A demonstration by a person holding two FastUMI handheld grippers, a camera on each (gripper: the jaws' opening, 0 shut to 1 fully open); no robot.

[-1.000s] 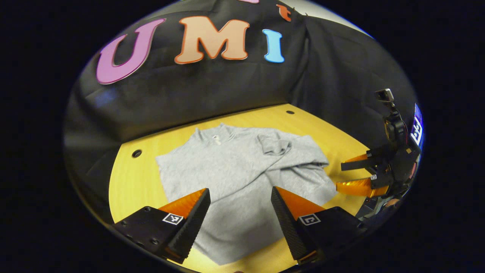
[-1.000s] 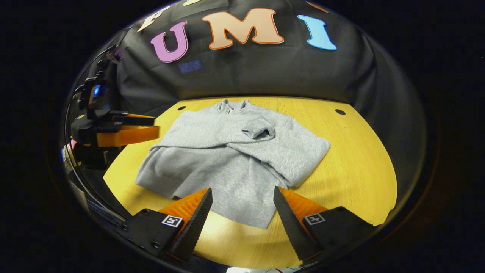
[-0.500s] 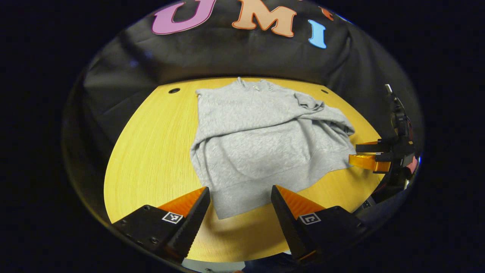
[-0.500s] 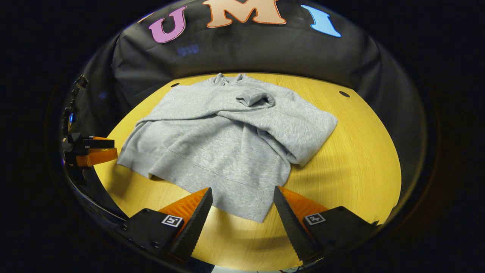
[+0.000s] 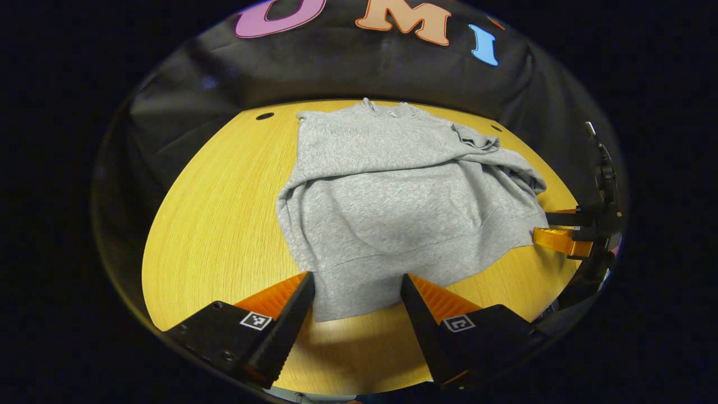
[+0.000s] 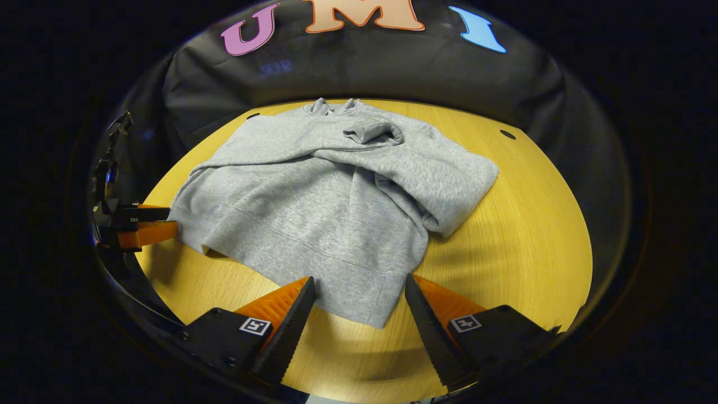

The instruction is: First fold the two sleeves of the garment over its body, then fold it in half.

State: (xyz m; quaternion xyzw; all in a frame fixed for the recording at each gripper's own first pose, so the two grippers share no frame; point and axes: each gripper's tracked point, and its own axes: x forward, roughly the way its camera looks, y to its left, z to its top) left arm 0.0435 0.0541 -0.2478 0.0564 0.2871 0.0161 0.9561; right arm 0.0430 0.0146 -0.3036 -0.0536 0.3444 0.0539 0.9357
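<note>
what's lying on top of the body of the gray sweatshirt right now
Both sleeves lie folded across the sweatshirt chest, one cuff bunched near the collar. Where they cross, the chest and the lower sleeve are covered. The sweatshirt rests on the yellow table.

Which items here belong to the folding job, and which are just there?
Job: grey sweatshirt, sleeves already folded over its body; left claw, open; right claw, open.
Just there: wooden table; black cloth wall.
</note>
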